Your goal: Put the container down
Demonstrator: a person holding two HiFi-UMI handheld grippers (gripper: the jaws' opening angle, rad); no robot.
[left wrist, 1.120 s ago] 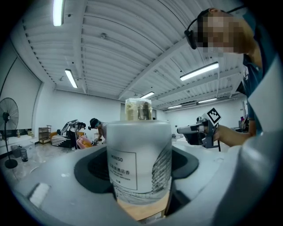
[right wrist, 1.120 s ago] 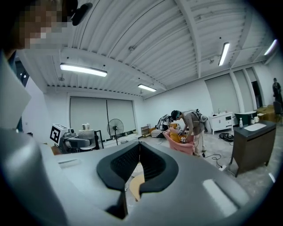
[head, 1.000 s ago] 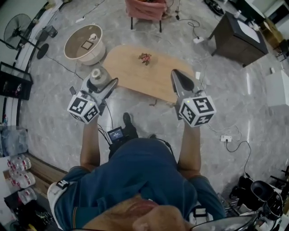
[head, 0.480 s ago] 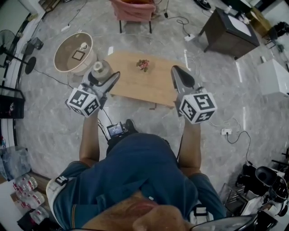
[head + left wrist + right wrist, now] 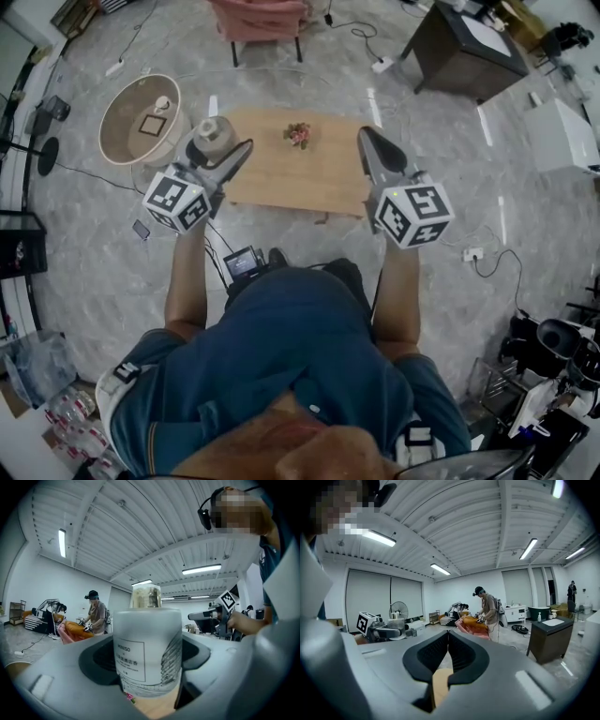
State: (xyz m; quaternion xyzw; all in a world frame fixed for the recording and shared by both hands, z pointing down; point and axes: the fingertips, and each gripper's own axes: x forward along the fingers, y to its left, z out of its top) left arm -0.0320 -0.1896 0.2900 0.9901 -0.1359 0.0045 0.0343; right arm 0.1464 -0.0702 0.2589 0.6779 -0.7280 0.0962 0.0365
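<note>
Two grippers are out in front of you, side by side and well apart, both pointing towards the wooden table [image 5: 309,178]. Your left gripper [image 5: 221,150] has the container [image 5: 209,138] clamped between its jaws. The left gripper view shows the jaws spread wide with a pad pressed on each side of the container [image 5: 147,651], a frosted white jar with a printed label and a pale stopper on top. It stands upright in the grip. From your head view it sits at the table's left end, between the table and the round side table [image 5: 122,141] – whether it is over wood or over floor you cannot tell from there. In the left gripper view a strip of the tabletop shows below the jar's base, so the container is up in the air, not set down.

Your right gripper [image 5: 377,150] is over the table's right end. Its own view shows the jaws [image 5: 446,641] closed, tips together, with nothing between them – only a sliver of tabletop shows through the gap lower down.

A small bunch of flowers [image 5: 299,134] lies on the table between the two grippers. Beyond the table stand a pink chair [image 5: 258,19] and a dark cabinet [image 5: 464,47].
</note>
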